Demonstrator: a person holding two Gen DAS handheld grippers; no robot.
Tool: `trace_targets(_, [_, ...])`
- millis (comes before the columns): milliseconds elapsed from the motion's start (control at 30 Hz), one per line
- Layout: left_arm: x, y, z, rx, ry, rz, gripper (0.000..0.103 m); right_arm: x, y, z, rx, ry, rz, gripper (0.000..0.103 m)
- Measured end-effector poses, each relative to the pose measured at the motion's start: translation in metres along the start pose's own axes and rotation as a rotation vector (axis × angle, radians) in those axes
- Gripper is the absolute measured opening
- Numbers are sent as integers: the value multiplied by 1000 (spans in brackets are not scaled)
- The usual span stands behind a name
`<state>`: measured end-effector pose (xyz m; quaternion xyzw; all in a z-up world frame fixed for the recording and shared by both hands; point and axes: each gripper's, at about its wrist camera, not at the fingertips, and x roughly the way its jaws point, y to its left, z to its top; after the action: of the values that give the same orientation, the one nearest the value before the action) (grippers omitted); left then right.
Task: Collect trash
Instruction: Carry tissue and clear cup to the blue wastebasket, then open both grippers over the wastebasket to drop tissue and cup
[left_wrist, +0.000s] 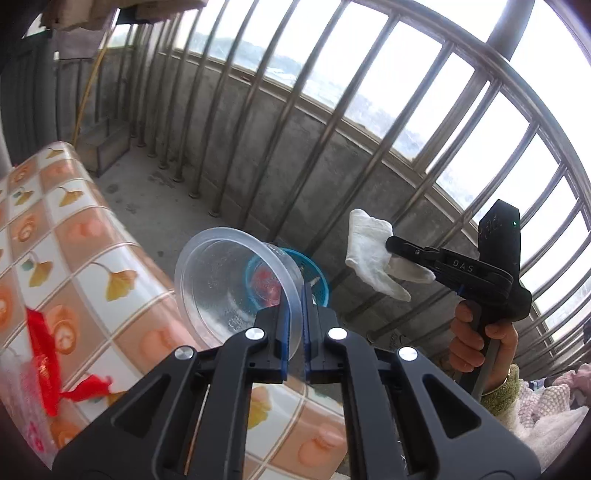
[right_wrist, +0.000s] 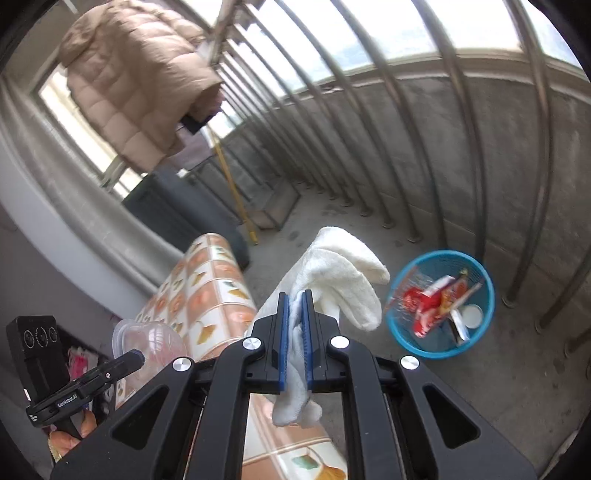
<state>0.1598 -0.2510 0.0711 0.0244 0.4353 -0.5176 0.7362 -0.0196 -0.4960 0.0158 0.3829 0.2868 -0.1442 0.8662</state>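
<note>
Left wrist – clear round plastic cup (left_wrist: 236, 291), knit white glove (left_wrist: 373, 254)

I'm looking at the enclosed balcony of a home. Metal bars (left_wrist: 280, 110) run along a low concrete wall (left_wrist: 295, 173), with daylight and open sky beyond them. A padded beige coat (right_wrist: 136, 81) hangs up to air on the far left. The concrete floor (right_wrist: 480, 387) is bare, and a desk (left_wrist: 85, 240) nearby wears a household oilcloth printed with leaves.
</note>
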Motion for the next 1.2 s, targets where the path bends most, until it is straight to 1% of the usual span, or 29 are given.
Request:
trace_targets(67, [38,-12,11,14,70,-20,4,6,-33,-3,70,11,-61,7])
trace_targets(200, [118,-26,26,6,221,-61,4,32,-88,-12,190,65,-111,7])
trace_targets(300, [179,-31,27,8,333,-43,4,56,-118,-14,240,87,-147,7])
trace_targets(400, [233,-28,28,-6,438,-39,4,78,-143,-7,277,92,-170,7])
trace_targets(567, [303,-25,33,5,533,-19,4,121,-172,18,307,88,-198,8])
trace_targets(667, [339,-24,32,33,573,-7,5,150,-185,28,314,98,-216,11])
trace_targets(700, [350,-23,30,43,585,-2,7,162,-192,30,314,111,-231,12])
trace_targets(733, [363,-22,28,55,602,5,19,176,-200,29,315,137,-244,20])
trace_targets(767, [372,-21,26,59,613,14,37,186,-207,26,328,158,-263,24])
trace_targets(800, [379,-20,24,57,618,21,43,195,-216,24,344,169,-271,37])
trace_targets(833, [383,-20,23,52,617,27,45,202,-224,22,358,180,-286,45])
trace_targets(900, [385,-18,23,17,603,20,46,204,-234,14,384,184,-327,45])
trace_targets(967, [377,-17,26,-25,582,-15,46,197,-237,9,408,163,-316,48])
trace_targets(1033, [370,-19,28,-22,559,-27,46,189,-237,7,400,140,-322,54])
trace_targets(1100, [357,-21,32,-5,529,-25,46,180,-232,7,377,118,-338,54])
trace_targets(1200, [337,-25,37,6,482,-31,47,164,-224,10,354,85,-328,55])
